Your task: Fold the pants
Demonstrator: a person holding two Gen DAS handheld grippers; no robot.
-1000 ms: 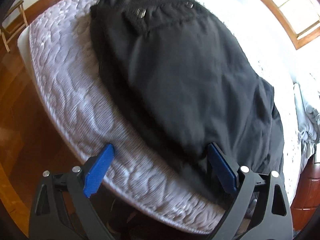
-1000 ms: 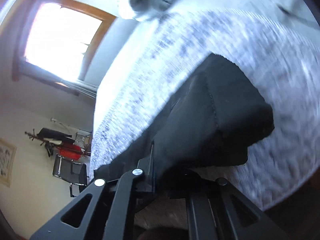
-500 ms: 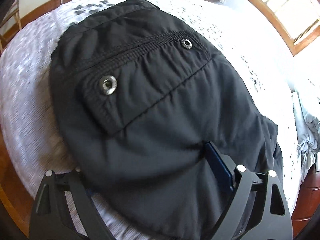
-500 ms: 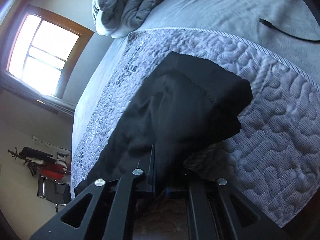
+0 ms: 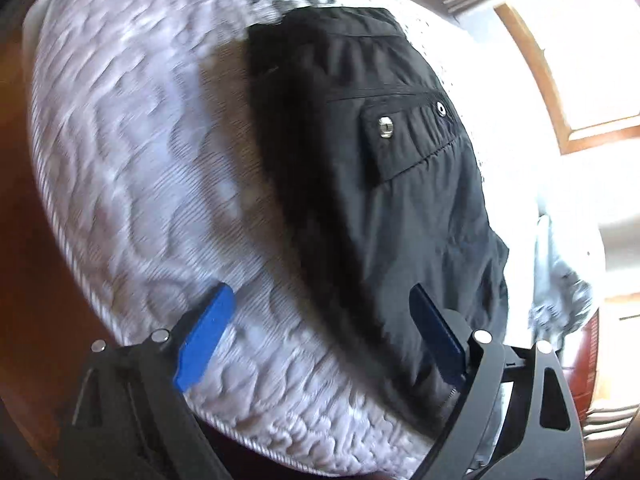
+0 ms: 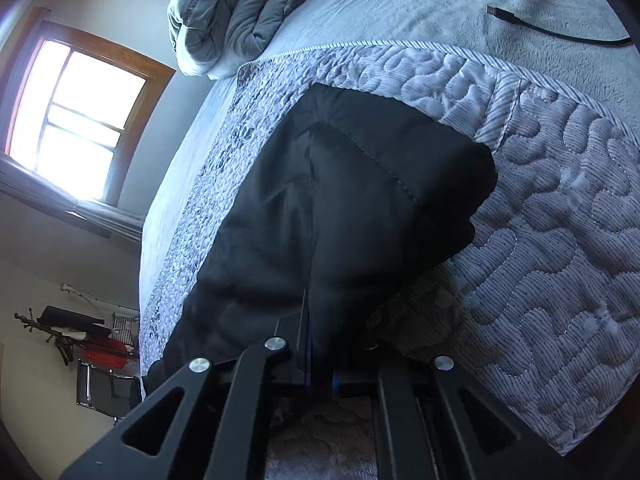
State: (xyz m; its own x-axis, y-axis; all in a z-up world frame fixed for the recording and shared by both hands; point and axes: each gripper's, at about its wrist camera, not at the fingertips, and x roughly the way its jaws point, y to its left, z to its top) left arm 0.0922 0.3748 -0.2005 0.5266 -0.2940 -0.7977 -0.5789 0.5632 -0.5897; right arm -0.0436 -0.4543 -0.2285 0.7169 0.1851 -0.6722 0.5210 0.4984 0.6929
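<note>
My right claw pinches the soft, light, limp pants at an edge; my left claw gapes empty.

Bed: a quilted grey-white mattress is filling most of the room, a pale sheet lying beyond it.
Bedding: a grey duvet is sitting bunched at the far end.
Cable: a black lead is trailing across the sheet.
Window: a wood-framed window is pouring in hard daylight.
Walls: they are looking pale, plain.
Floor: reddish wood is showing beside the bed.
Corner: a chrome chair is standing under a cluttered rack.
</note>
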